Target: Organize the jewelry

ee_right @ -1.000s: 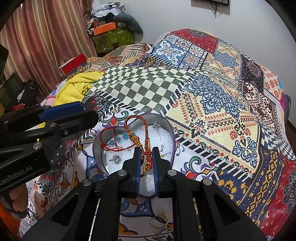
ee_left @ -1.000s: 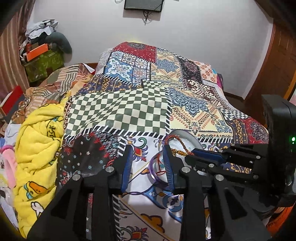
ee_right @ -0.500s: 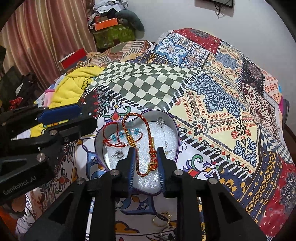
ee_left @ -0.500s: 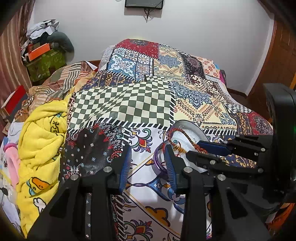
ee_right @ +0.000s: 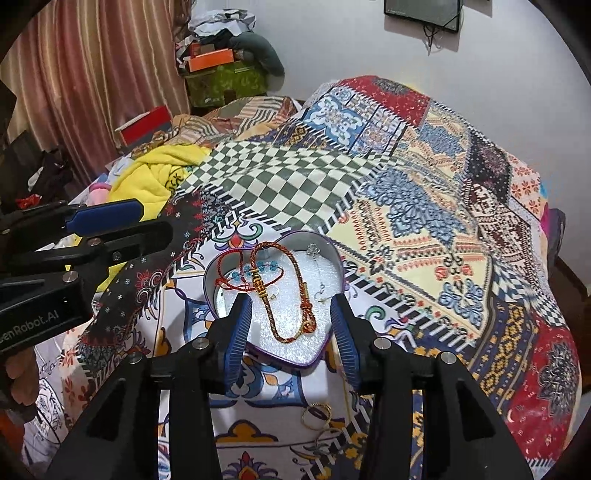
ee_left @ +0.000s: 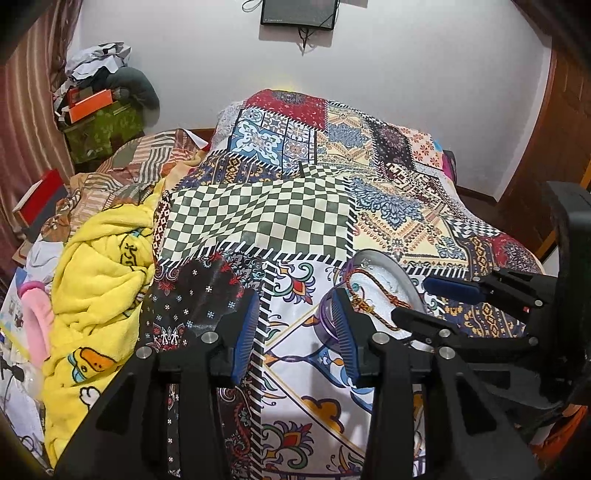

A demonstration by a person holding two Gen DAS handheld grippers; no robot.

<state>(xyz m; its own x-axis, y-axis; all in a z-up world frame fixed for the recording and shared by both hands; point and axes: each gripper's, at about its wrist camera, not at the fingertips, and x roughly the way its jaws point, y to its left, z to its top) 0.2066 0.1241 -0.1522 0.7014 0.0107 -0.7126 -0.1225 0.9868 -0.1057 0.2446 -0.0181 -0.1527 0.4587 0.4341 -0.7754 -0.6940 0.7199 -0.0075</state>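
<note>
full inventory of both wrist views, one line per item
heart tin: 1, purple rim, white foam lining, on bedspread
braided cord: 1, red-gold, in tin
red bracelet: 1, blue beads, in tin, upper left
silver pieces: a few, in tin
gold rings: 2, on bedspread below tin
bedspread: 1, patchwork
yellow blanket: 1, bed's left
wall screen: 1, black
left tool: open, empty
right tool: open, over tin

White wall (ee_left: 406, 74), dark screen (ee_left: 298, 13) mounted far; patchwork-covered bed (ee_left: 388, 177); striped curtain (ee_right: 92, 74) left; wooden door (ee_left: 554, 129) right.
</note>
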